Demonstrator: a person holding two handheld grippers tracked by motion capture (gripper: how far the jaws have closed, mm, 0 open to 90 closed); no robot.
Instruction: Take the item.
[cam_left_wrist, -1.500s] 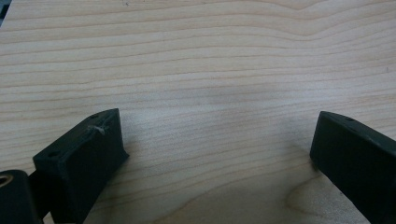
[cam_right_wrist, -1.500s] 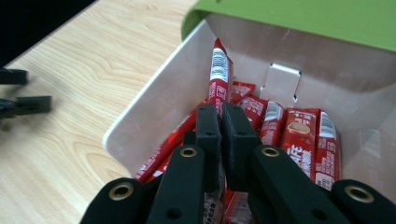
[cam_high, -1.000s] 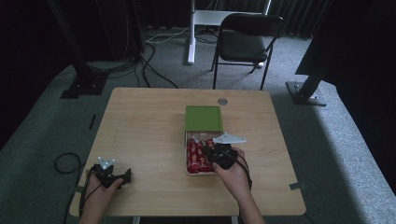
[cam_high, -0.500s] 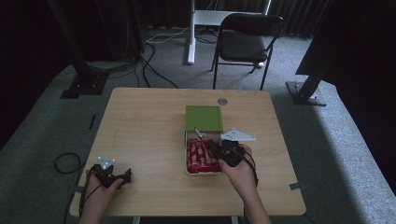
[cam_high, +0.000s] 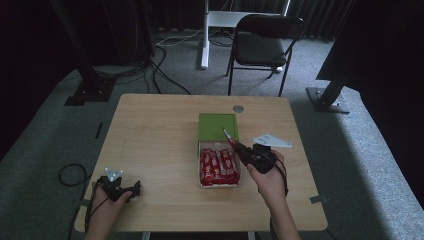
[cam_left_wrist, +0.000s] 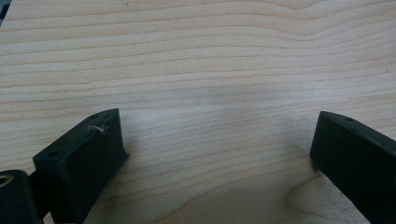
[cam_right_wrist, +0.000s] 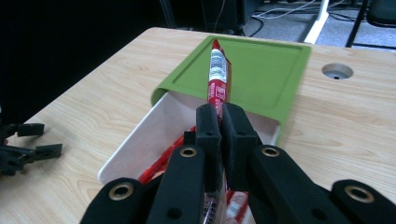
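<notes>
The high view looks forward and down on the whole table (cam_high: 160, 135) from well above. The left gripper view faces close, probably straight down, at bare tabletop; the right gripper view looks along the table toward the green lid (cam_right_wrist: 261, 70), shared with the high view.

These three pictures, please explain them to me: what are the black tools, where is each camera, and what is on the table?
A person sits at a wooden table and holds a two-jaw gripper in each hand. One camera looks down from above; the other two ride on the grippers and look along their black jaws. The left gripper rests open on bare wood. The right gripper is shut on a red packet, lifted above a white box that holds more red packets. The box's green lid is slid partly back.
</notes>
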